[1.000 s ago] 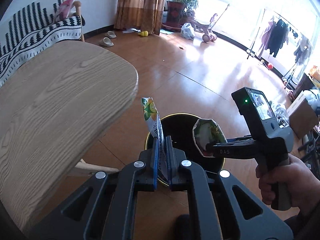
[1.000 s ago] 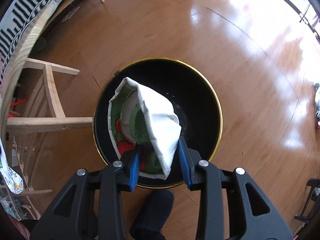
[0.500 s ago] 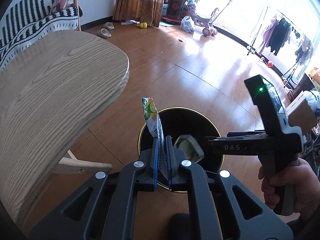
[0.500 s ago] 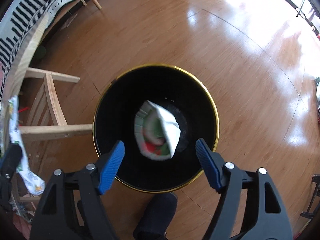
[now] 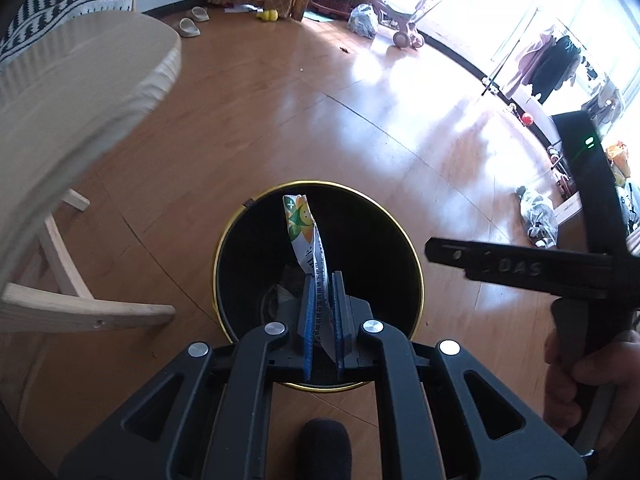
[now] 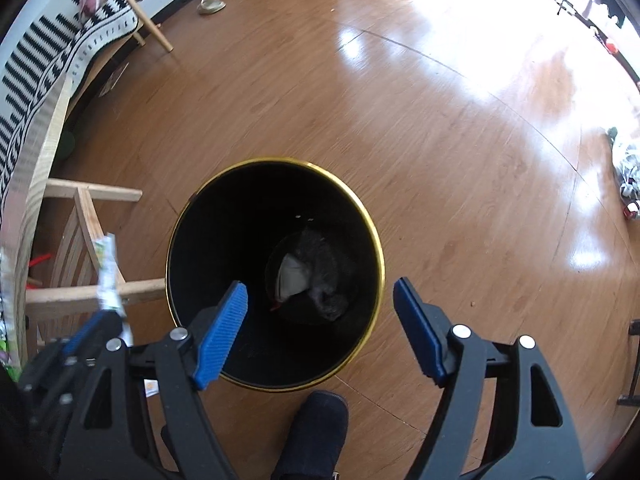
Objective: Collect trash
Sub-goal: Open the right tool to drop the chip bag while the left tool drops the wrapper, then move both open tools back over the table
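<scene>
A black trash bin with a gold rim (image 5: pixel 414 258) (image 6: pixel 370 224) stands on the wood floor. My left gripper (image 5: pixel 323 312) is shut on a flat white snack wrapper with green and orange print (image 5: pixel 306 236), held upright over the bin's mouth; the wrapper also shows in the right wrist view (image 6: pixel 107 276). My right gripper (image 6: pixel 320 320) is open and empty above the bin. A crumpled white and green wrapper (image 6: pixel 294 276) lies at the bin's bottom. The right gripper's body (image 5: pixel 520 268) shows at the right of the left wrist view.
A light wooden table (image 5: pixel 60 92) with wooden legs (image 6: pixel 80 216) stands left of the bin. A striped black and white throw (image 6: pixel 48 48) covers a seat behind it. Slippers (image 5: pixel 192 26), a plant pot, a stroller and clothes racks stand far off. My foot (image 6: pixel 316 432) is by the bin.
My right gripper opened and the crumpled wrapper fell to the bin's bottom. My left gripper moved right, bringing its wrapper over the bin.
</scene>
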A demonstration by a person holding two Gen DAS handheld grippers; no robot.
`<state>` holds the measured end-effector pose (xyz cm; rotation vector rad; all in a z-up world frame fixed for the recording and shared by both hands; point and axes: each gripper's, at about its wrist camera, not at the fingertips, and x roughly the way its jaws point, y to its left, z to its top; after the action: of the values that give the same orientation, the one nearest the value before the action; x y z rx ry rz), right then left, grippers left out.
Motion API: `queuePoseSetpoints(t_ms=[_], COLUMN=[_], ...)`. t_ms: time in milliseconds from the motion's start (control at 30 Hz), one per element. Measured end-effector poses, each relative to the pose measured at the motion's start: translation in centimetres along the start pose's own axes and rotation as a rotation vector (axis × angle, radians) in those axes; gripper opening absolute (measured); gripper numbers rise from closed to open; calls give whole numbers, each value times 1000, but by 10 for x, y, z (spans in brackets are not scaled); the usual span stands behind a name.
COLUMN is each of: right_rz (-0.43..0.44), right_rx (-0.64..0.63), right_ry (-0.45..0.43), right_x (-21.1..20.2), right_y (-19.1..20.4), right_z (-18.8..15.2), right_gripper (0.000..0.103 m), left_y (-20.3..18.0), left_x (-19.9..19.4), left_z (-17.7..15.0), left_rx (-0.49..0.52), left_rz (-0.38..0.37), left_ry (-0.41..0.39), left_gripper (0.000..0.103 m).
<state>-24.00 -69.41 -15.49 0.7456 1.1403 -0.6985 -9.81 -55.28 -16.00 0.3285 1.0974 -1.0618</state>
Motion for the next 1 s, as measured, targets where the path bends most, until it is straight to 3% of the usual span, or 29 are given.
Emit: queuePoseSetpoints(t_ms=[167, 233, 267, 300, 467, 667, 900, 1000], right_rz=[-3, -7, -7, -6, 8, 35, 114, 174], right_rx=[5, 3, 4, 7, 5, -72, -225, -310], right_ry=[-24, -34, -41, -45, -79, -106, -200, -217], right_x=[-8, -11, -13, -15, -30, -45, -80, -91], right_y=[-6, -5, -4, -3, 12, 60, 164, 219], right_z=[1, 1, 1, 2, 3, 2, -12, -24], right_gripper=[78, 79, 79, 79, 79, 82, 82, 82], left_y=[-7, -8, -9, -9, -7, 20, 93, 131], left_x=[11, 10, 8, 4, -17, -69, -166, -212], left_z=[-1, -1, -1, -1, 0, -5, -21, -34], left_rx=[8, 13, 15, 19, 33, 17, -99, -138], left_rz=[-15, -26, -26, -20, -13, 62, 157, 241], left_ry=[10, 8, 0, -21, -53, -96, -196, -257], left_gripper=[11, 32, 56, 68, 70, 90, 93, 93])
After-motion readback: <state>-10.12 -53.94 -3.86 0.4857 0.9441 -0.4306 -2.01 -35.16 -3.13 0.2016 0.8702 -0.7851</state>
